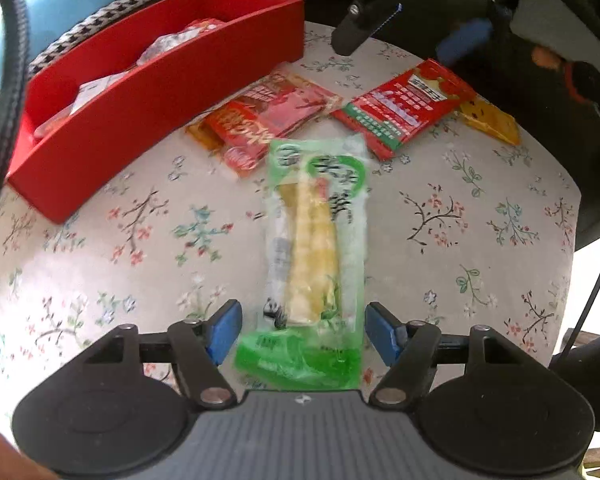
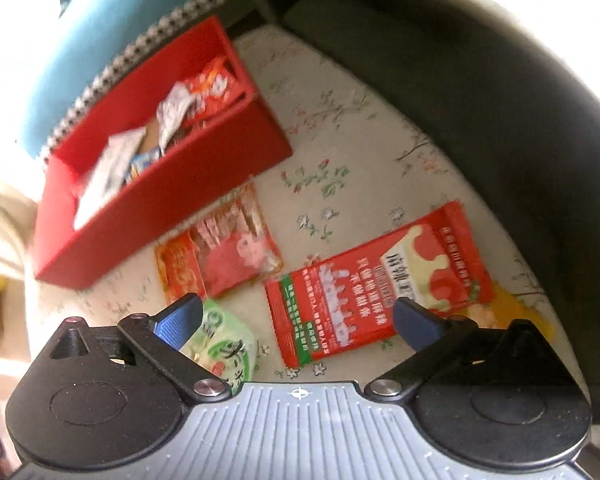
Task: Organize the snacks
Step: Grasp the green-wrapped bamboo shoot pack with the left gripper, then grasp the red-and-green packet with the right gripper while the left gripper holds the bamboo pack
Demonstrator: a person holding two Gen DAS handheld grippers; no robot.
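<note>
- Left wrist view, upper left: red bin [image 1: 148, 92] on the floral tablecloth [image 1: 460, 240], packets inside it, partly hidden by its near wall.
- Centre, above the middle: red packet [image 1: 276, 112] lying over an orange packet [image 1: 204, 132], just beside the bin's near wall.
- Centre: green packet [image 1: 316, 248], a clear-windowed pouch with a pale yellow piece inside, lying lengthwise down the frame; its top end is near the red packet, contact not clear.
- Bottom centre: left gripper [image 1: 304, 332] spread wide, one blue pad on either side of the green packet's lower end; neither pad touches it.
- Upper right: large red packet [image 1: 404, 108] flat on the cloth, a yellow packet [image 1: 488, 120] at its right edge, partly under it.
- Top right: right gripper [image 1: 412, 36] seen above the table's far side, blurred; fingers apart.
- Right wrist view, upper left: red bin [image 2: 172, 200], with white, blue and red-orange packets inside.
- Centre left: red packet [image 2: 236, 256] over the orange packet [image 2: 176, 268], close below the bin.
- Lower left: green packet [image 2: 224, 352], partly hidden behind the left finger.
- Centre right: large red packet [image 2: 376, 280]; yellow packet [image 2: 512, 308] showing past its right edge.
- Bottom: right gripper [image 2: 296, 320] wide apart, gripping nothing, above the large red packet's lower end.
</note>
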